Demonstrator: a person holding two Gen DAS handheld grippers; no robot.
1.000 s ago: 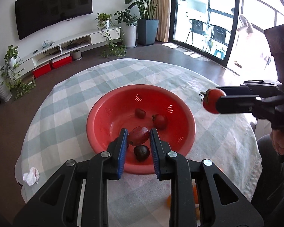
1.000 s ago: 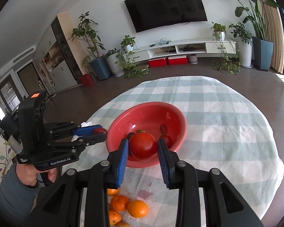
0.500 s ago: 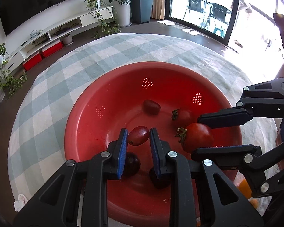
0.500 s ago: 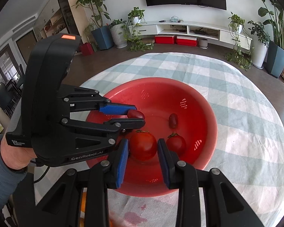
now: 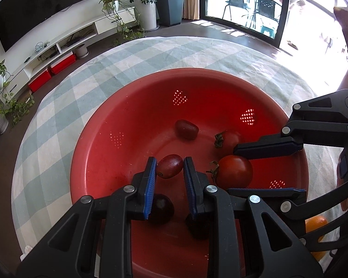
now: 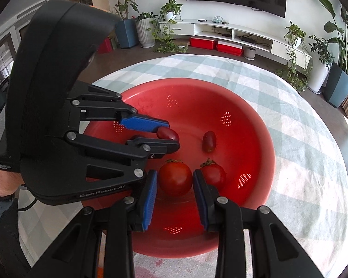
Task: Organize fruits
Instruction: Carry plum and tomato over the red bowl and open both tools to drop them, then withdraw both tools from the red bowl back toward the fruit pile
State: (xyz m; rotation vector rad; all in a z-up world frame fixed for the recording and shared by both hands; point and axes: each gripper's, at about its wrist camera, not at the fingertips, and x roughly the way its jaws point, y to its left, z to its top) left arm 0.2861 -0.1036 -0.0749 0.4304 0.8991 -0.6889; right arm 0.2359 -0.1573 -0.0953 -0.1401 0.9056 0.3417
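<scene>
Both grippers crowd the red bowl [image 5: 99, 162] side by side. Left gripper [image 5: 170, 170] jaws clamped on a grape tomato [image 5: 169, 169]; right gripper [image 6: 175, 180] jaws clamped on a large tomato [image 6: 175, 178]. A loose tomato [image 6: 214, 173] lies at 3 o'clock of it and an oval tomato [image 6: 208, 141] at 1 o'clock. An orange [image 5: 316, 224] lies outside the rim.

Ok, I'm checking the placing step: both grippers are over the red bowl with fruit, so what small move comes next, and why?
Probably open both: the left gripper holds a small tomato and the right gripper a big tomato, both low inside the red bowl.
</scene>
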